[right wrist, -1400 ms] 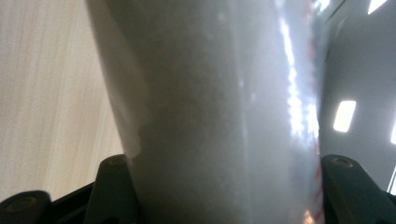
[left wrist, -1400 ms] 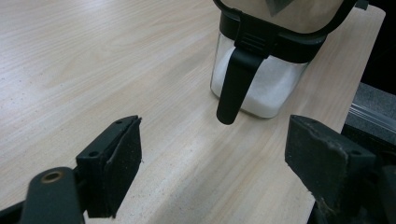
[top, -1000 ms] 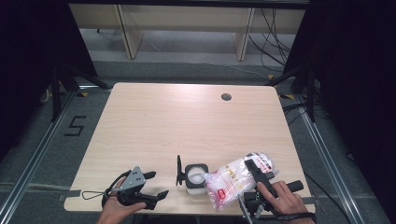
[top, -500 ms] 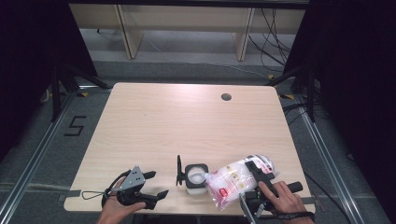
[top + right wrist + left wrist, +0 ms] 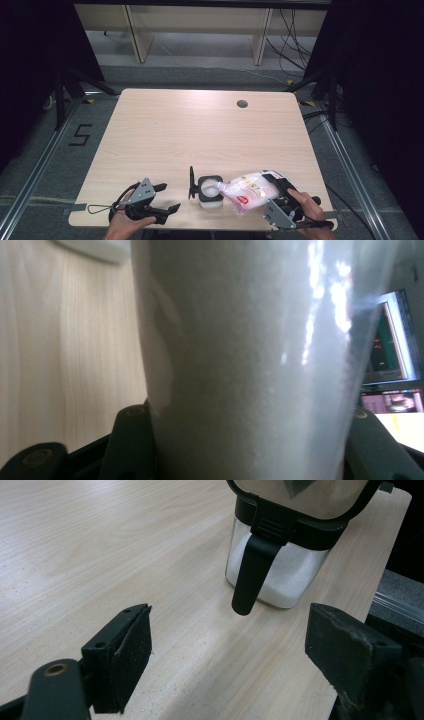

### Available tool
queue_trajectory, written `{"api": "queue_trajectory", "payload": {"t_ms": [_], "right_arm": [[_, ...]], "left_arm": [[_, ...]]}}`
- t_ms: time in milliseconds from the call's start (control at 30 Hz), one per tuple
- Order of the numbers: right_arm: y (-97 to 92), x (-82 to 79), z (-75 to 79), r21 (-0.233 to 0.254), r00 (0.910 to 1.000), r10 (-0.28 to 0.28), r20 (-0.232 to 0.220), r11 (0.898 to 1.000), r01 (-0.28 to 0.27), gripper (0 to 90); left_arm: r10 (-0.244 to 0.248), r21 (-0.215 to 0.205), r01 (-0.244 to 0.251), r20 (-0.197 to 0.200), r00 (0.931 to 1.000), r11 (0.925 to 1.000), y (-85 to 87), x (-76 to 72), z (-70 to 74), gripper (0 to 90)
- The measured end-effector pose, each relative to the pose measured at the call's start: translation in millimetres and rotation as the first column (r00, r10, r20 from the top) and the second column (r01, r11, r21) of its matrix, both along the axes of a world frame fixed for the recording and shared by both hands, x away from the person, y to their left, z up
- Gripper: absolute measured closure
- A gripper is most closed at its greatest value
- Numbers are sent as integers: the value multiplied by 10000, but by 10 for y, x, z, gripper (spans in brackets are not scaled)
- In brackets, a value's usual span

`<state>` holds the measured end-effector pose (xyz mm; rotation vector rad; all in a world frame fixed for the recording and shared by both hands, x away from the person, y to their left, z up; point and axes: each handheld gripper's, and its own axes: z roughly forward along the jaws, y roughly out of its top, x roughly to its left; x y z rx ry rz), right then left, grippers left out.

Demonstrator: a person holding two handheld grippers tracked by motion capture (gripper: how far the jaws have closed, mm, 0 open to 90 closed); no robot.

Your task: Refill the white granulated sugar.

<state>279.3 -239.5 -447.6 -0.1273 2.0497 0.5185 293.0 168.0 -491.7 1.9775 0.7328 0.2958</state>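
Note:
A clear plastic bag of white grains [image 5: 250, 187] lies tilted near the table's front edge, its mouth at the open top of a square clear container with a black rim [image 5: 210, 191]. My right gripper [image 5: 276, 189] is shut on the bag's rear end. In the right gripper view the bag [image 5: 250, 360] stands between both jaws of the right gripper [image 5: 247, 440]. The container's black lid [image 5: 191, 182] stands up on its left side. My left gripper [image 5: 167, 196] rests open on the table to the left. In the left gripper view, the left gripper [image 5: 230, 635] faces the container [image 5: 280, 575], which holds white grains.
The light wooden table [image 5: 200, 135] has a round cable hole [image 5: 242, 104] at the back right. A black cable loop [image 5: 100, 207] trails from the left gripper near the front left edge. Shelving legs and cables stand on the floor beyond the table.
The bag and my right gripper have shifted slightly, bringing the bag's mouth a little closer over the container. The left gripper has stayed where it was.

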Motion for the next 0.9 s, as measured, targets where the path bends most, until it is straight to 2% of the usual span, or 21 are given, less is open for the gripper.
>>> {"api": "queue_trajectory", "payload": {"t_ms": [33,67,100,133,167,233,267,300,333,400,500,567,667,733,767,833,867,900], "right_arm": [[-24,-1,-29,660,9988,-182,-453,9976,212,506],[-45,23,-15,704,9992,-3,-411,9975,32,506],[-55,8,-27,1030,9967,-227,-782,9942,308,506],[-60,30,-32,1114,9969,-138,-775,9935,224,506],[-65,10,-52,1512,9925,-323,-1176,9872,500,506],[-71,51,-68,1890,9894,-83,-1450,9813,360,507],[-77,64,-74,2019,9883,-58,-1523,9787,368,507],[-83,94,-81,2262,9856,37,-1689,9735,351,507],[-85,112,-91,2494,9837,59,-1798,9676,398,508],[-91,145,-106,2930,9779,92,-2087,9546,535,508],[-90,215,-147,3584,9665,386,-2539,9318,569,510],[-107,254,-179,3914,9575,486,-2843,9176,697,511],[-139,326,-228,4370,9460,610,-3184,8950,894,512],[-162,376,-259,4663,9372,616,-3433,8773,1131,513],[-179,413,-281,4946,9307,663,-3598,8593,1300,513],[-196,491,-312,5285,9206,785,-3826,8358,1484,514],[-197,527,-328,5425,9192,753,-3866,8245,1607,514],[-200,559,-338,5476,9217,794,-3796,8223,1546,515]], "left_arm": [[-40,19,40,86,10000,10000,2,2,-4,181],[15,-49,-15,24,10000,10000,-3,-4,-2,181],[36,2,-36,13,10000,10000,5,-3,-1,181],[18,24,-18,14,10000,10000,6,2,3,181],[27,-25,-27,16,10000,10000,-2,1,2,181],[-114,122,113,85,9999,9999,5,8,-2,181],[-36,-58,36,53,10000,10000,-6,4,-11,181],[-88,123,87,79,9999,9999,8,10,-2,181],[107,-119,-107,-15,9999,9999,-8,1,-5,182],[104,-53,-104,7,9999,9999,-1,0,-4,182],[112,73,-111,-113,9999,9999,9,7,-9,181],[87,-84,-88,-102,9999,9999,-5,-2,-14,182],[99,13,-99,-57,9999,9999,3,6,-14,181],[79,1,-79,-101,9999,10000,-5,2,-13,181],[20,-15,-20,-51,10000,10000,-6,2,-18,182],[-88,64,88,55,9999,9999,2,13,-15,181],[-34,118,34,25,10000,9999,1,11,-9,182],[-86,74,86,14,10000,9999,0,17,-13,181]]}}
